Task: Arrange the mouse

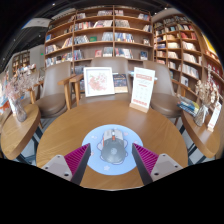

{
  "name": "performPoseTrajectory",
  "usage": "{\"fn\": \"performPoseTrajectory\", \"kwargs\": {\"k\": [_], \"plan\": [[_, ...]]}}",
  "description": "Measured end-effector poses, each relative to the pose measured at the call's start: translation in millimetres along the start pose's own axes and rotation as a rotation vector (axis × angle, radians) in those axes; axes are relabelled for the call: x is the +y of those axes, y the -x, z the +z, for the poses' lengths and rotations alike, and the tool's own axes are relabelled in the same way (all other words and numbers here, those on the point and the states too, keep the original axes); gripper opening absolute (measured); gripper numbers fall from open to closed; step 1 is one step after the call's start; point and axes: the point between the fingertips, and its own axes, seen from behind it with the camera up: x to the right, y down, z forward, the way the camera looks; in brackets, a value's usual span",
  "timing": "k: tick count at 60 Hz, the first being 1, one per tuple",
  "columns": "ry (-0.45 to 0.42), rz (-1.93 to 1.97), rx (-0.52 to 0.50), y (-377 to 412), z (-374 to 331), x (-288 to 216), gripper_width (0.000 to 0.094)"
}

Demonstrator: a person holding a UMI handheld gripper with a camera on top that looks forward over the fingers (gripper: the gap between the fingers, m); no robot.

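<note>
We see the mouse [112,148], a grey-silver one, lying on a round pale blue mouse mat [112,141] near the front of the surface [70,125]. It sits between the 2 fingers of the hand-held gripper [112,160], whose magenta pads [74,159] stand spread apart, with a gap showing on either side of the mouse. Nothing is pinched; the mouse rests on the mat by its own weight.

The surface is a round wooden table with a warm brown top, and the blue mat takes up the part just ahead of the fingers. Towards the far rim of the surface stands an upright white sign card [142,89] with red print.

Beyond the surface we see a framed picture [99,81] propped up on a wooden chair [76,90], and another chair [165,98] to the right of the sign card. A second curved wooden table [18,131] sits off to the left, and another with books on it [200,118] lies to the right.

The room behind is lined with tall wooden bookshelves [105,35], filled with books and running around the back and both sides.
</note>
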Motion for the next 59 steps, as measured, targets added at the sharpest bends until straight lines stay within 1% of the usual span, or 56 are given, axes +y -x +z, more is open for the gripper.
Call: {"fn": "performPoseTrajectory", "kwargs": {"k": [16,26,39,46,54,59], "plan": [[-0.026,-0.01,-0.018,-5.8,-129.4,26.8,0.0844],[-0.029,-0.003,-0.012,-12.2,-185.0,52.9,0.0843],[-0.061,-0.052,0.002,-17.9,-220.6,68.5,0.0845],[-0.06,-0.048,-0.013,-16.5,-227.0,72.5,0.0844],[-0.072,-0.068,0.013,-21.0,-231.1,72.0,0.0854],[-0.081,-0.062,0.0,-18.1,-234.6,69.3,0.0849]]}}
